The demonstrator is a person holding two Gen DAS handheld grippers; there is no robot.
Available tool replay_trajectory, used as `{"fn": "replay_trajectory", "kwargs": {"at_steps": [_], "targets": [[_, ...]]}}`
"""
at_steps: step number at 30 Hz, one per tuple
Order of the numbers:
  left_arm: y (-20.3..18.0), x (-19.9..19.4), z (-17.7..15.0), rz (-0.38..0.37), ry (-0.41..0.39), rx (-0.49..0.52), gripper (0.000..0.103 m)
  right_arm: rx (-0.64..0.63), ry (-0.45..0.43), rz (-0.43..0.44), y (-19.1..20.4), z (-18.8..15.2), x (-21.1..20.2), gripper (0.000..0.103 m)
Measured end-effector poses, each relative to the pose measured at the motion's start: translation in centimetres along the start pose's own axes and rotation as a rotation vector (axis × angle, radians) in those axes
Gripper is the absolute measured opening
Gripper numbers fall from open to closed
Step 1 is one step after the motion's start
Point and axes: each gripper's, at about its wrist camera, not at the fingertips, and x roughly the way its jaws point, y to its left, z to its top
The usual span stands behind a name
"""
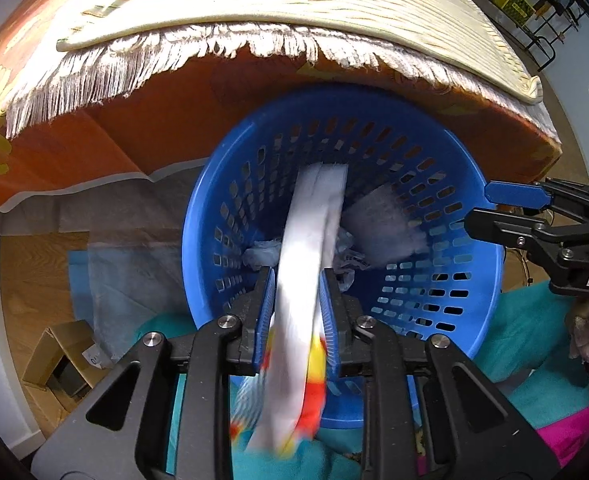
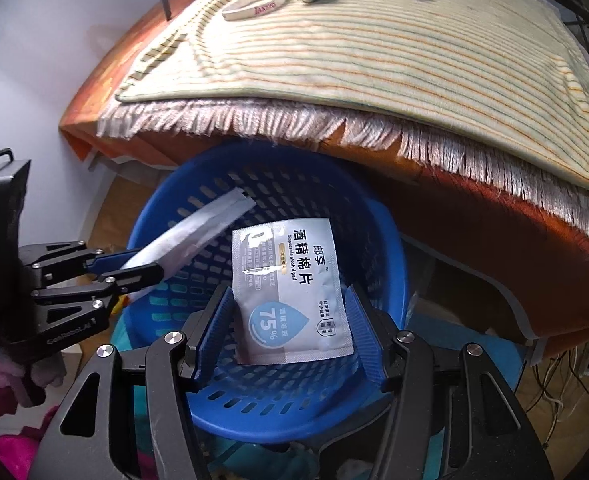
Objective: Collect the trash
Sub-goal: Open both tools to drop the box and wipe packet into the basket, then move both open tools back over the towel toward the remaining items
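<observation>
You are clamping a long white wrapper [image 1: 308, 264] in your left hand-held gripper [image 1: 297, 312] above the blue basket [image 1: 470, 280], while the alcohol pad packet [image 2: 290, 296] is sitting loose between your right hand-held gripper's [image 2: 290, 332] wide-open jaws over the basket.

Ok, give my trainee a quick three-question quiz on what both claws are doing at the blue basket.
1. True or false: the left claw is shut on a white wrapper with red and yellow print.
2. The grey alcohol-pad sachet is: A clamped in the left claw; B loose over the blue perforated plastic basket; C clamped in the right claw.
3. Fill in: the right claw is ____.
Key: 1 true; 2 B; 3 open.
</observation>
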Motion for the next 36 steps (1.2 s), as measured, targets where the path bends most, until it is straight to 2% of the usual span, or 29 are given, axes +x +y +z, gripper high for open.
{"fn": "replay_trajectory", "kwargs": {"at_steps": [2, 3, 4, 11, 15, 36], "targets": [[0.1, 0.3, 0.0, 0.002, 0.006, -0.005, 0.033, 0.007, 0.010, -0.008, -0.1, 0.0, 0.3, 0.059], [0.1, 0.3, 0.0, 0.003, 0.002, -0.007, 0.046, 0.011, 0.014, -0.010, -0.2, 0.1, 0.4, 0.061], [0.1, 0.2, 0.0, 0.006, -0.006, -0.010, 0.053, 0.014, 0.016, -0.012, -0.2, 0.1, 0.4, 0.063], [0.0, 0.4, -0.1, 0.012, -0.011, -0.005, 0.054, 0.033, 0.022, -0.016, -0.8, 0.0, 0.3, 0.064], [-0.3, 0.3, 0.2, 0.018, -0.018, -0.004, 0.060, 0.036, 0.031, -0.018, -0.9, -0.1, 0.5, 0.064], [-0.3, -1.5, 1.6, 0.024, -0.069, -0.003, 0.061, 0.045, 0.005, -0.046, -1.1, 0.7, -0.4, 0.065]]}}
